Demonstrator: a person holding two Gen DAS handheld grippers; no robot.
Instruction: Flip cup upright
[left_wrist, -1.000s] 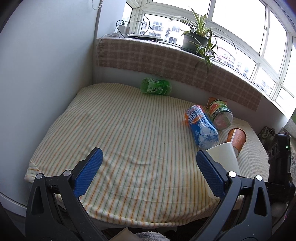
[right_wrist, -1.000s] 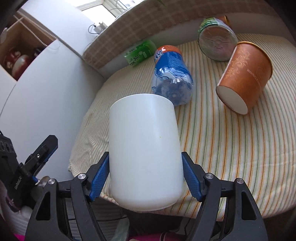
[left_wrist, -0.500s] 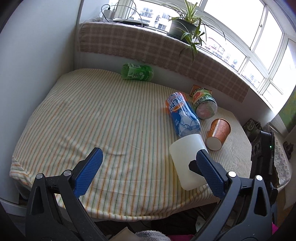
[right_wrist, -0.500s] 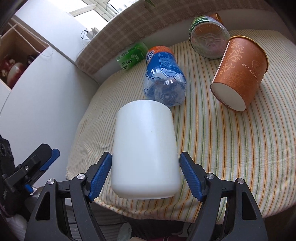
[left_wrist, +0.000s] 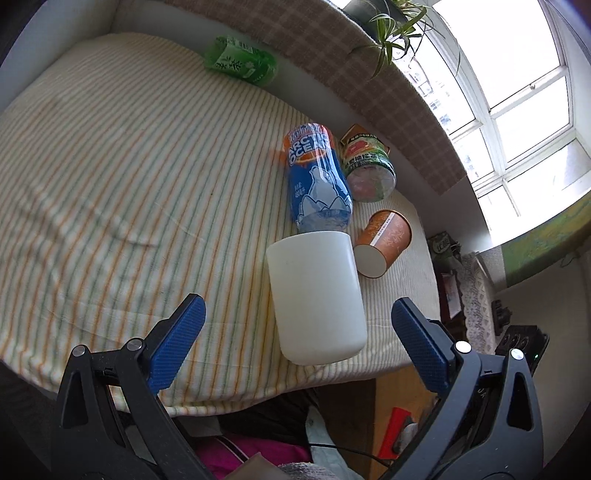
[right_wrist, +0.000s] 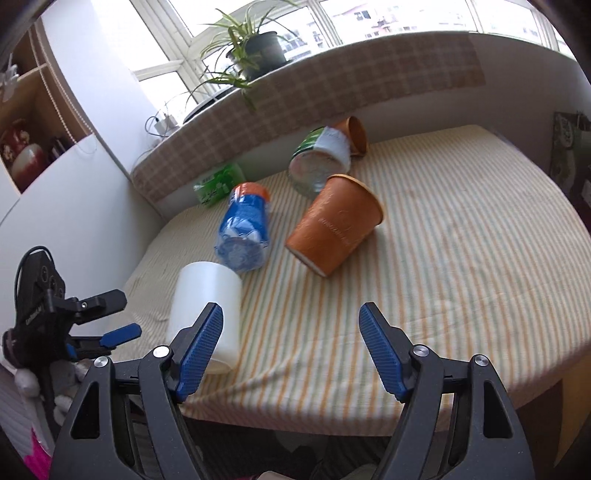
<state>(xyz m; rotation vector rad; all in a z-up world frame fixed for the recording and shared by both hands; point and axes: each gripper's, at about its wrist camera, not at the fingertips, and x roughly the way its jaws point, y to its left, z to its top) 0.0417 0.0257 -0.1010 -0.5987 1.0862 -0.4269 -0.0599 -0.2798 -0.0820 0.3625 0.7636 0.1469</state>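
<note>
A white cup (left_wrist: 316, 295) stands near the front edge of the striped tablecloth (left_wrist: 129, 184); I cannot tell which end is up. In the left wrist view it sits between my open left gripper (left_wrist: 295, 339) fingers, untouched. In the right wrist view the cup (right_wrist: 205, 310) is just left of my open, empty right gripper (right_wrist: 291, 347), partly behind its left finger (right_wrist: 199, 350). An orange paper cup (right_wrist: 334, 230) lies on its side beyond; it also shows in the left wrist view (left_wrist: 384, 242).
A blue bottle (left_wrist: 317, 181), a green-labelled jar (left_wrist: 367, 166) and a green bottle (left_wrist: 240, 62) lie on the cloth. Another orange cup (right_wrist: 352, 134) lies behind the jar (right_wrist: 319, 162). A windowsill with a plant (right_wrist: 255, 48) runs behind. The table edge is close in front.
My right gripper has let go of the white cup, opened and swung right. My left gripper has moved right and closer, so the cup now sits between its fingers.
</note>
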